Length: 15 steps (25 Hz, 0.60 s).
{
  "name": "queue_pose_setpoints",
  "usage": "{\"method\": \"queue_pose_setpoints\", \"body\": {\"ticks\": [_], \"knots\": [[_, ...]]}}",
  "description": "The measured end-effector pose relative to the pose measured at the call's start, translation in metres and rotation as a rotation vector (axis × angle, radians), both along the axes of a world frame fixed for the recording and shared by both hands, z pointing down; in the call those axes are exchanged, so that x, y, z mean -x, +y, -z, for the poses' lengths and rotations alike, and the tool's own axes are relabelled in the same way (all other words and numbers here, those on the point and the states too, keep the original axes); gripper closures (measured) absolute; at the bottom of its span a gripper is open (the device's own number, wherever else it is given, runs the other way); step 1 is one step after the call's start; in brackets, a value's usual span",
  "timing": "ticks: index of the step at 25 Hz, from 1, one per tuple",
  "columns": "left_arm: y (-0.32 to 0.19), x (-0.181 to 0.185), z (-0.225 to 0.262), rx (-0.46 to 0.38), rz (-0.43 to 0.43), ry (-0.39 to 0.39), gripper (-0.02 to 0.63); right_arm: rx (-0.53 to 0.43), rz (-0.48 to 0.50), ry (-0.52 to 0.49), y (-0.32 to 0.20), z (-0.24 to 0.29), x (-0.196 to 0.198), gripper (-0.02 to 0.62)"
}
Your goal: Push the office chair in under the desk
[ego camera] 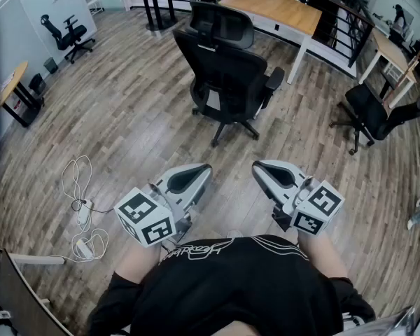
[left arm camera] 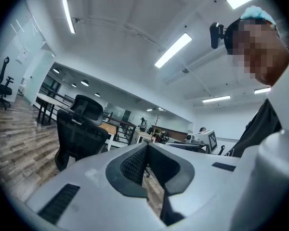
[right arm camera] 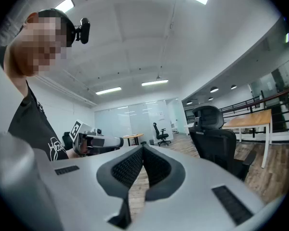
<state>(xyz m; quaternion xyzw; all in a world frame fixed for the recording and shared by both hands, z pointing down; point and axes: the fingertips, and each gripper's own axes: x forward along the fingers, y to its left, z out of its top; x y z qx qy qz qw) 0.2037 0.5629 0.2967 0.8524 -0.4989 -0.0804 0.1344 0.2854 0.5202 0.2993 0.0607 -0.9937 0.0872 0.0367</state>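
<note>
A black office chair (ego camera: 227, 72) with a headrest stands on the wood floor, its back toward me, pulled out from the wooden desk (ego camera: 276, 10) behind it. Both grippers hover near my body, well short of the chair. My left gripper (ego camera: 204, 169) is shut and holds nothing; its tips point at the chair (left arm camera: 79, 129). My right gripper (ego camera: 257, 166) is likewise shut and empty. The chair (right arm camera: 221, 138) shows at the right of the right gripper view, with the desk (right arm camera: 253, 118) beyond it.
A white cable and power strip (ego camera: 82, 212) lie on the floor at my left. Another black chair (ego camera: 371, 114) stands at the right by a desk (ego camera: 395, 54). A third chair (ego camera: 70, 33) sits far left. A railing runs behind the desks.
</note>
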Motion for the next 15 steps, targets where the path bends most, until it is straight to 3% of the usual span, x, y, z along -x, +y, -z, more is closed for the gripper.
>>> {"method": "queue_pose_setpoints", "body": {"ticks": [5,15], "knots": [[-0.017,-0.020,0.011,-0.011,-0.011,0.039,0.598,-0.008,0.022,-0.018,-0.016,0.009,-0.013,0.555],[-0.056,-0.050,0.024,-0.054,0.055,-0.003,0.598,-0.033,0.094,-0.070,-0.063,0.021,-0.033,0.555]]}}
